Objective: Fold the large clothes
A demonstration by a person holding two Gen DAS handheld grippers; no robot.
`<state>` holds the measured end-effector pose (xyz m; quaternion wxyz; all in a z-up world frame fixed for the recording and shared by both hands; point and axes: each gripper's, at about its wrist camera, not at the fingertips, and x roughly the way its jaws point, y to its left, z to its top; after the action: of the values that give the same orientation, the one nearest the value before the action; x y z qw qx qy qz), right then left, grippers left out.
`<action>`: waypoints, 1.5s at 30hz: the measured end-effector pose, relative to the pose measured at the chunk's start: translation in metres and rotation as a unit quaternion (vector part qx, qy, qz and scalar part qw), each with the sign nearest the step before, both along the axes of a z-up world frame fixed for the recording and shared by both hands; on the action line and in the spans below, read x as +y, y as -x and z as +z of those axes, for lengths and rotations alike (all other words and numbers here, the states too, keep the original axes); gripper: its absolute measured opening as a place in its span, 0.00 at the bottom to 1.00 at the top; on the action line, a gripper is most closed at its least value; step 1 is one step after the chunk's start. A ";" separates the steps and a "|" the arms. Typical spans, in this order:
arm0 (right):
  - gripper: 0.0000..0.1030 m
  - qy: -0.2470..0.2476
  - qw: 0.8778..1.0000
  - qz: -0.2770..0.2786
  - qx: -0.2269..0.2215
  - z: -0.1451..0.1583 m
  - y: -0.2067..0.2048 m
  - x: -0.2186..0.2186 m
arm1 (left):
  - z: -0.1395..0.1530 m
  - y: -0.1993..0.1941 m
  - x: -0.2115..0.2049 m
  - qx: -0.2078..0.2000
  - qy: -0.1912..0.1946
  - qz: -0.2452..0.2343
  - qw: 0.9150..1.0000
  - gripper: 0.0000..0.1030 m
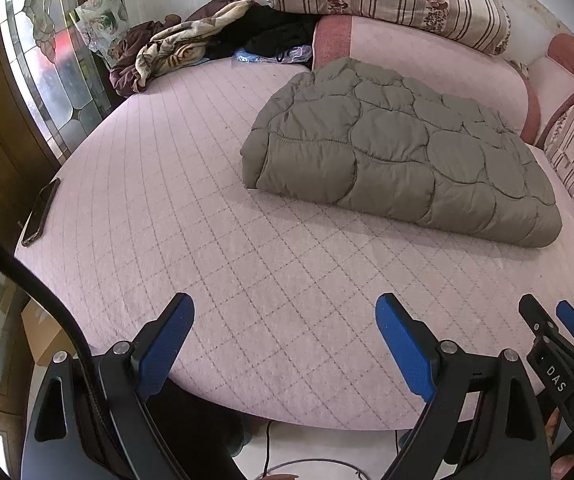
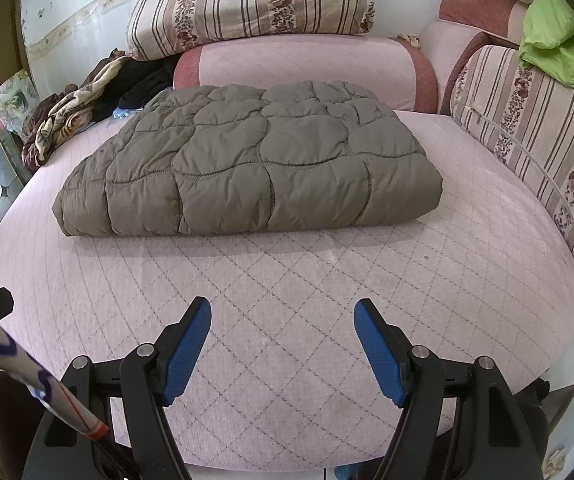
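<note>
An olive-grey quilted puffer garment (image 1: 403,152) lies folded into a thick rectangle on the pink quilted bed (image 1: 215,240). In the right wrist view the garment (image 2: 255,164) sits straight ahead at mid bed. My left gripper (image 1: 285,312) is open and empty above the bed's near edge, well short of the garment. My right gripper (image 2: 283,316) is open and empty, also above the near part of the bed (image 2: 287,280). The right gripper also shows at the lower right of the left wrist view (image 1: 551,316).
A phone (image 1: 41,212) lies at the bed's left edge. A pile of crumpled clothes (image 1: 175,44) sits at the far left corner. Striped cushions (image 2: 255,4) and a pink bolster (image 2: 307,68) line the back; a green cloth (image 2: 559,48) drapes over the right cushion.
</note>
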<state>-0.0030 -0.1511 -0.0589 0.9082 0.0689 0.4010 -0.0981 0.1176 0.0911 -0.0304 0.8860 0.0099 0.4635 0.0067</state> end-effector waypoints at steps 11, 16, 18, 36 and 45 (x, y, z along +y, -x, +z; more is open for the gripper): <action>0.76 0.003 1.000 0.005 0.011 -0.007 -0.004 0.005 | -0.010 -0.004 -0.003 0.014 0.001 -0.004 1.000 0.89; 0.76 0.003 1.000 0.005 0.016 -0.010 -0.006 0.004 | -0.014 -0.006 -0.004 0.020 0.001 -0.005 1.000 0.89; 0.76 0.009 1.000 0.003 0.012 -0.008 -0.009 0.000 | -0.015 -0.009 -0.004 0.021 -0.002 -0.005 1.000 0.89; 0.89 -0.192 0.972 -0.136 0.013 -0.024 -0.106 -0.220 | -0.039 -0.190 0.097 0.033 0.130 0.055 0.989 0.89; 1.00 -0.255 0.955 -0.150 0.012 -0.064 -0.163 -0.223 | -0.099 -0.273 0.071 0.106 0.275 0.009 0.955 0.96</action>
<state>0.1595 -0.3738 -0.1232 0.8305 0.3561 0.4086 -0.1283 0.3907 0.1621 -0.1290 0.8003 -0.2382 0.5383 -0.1141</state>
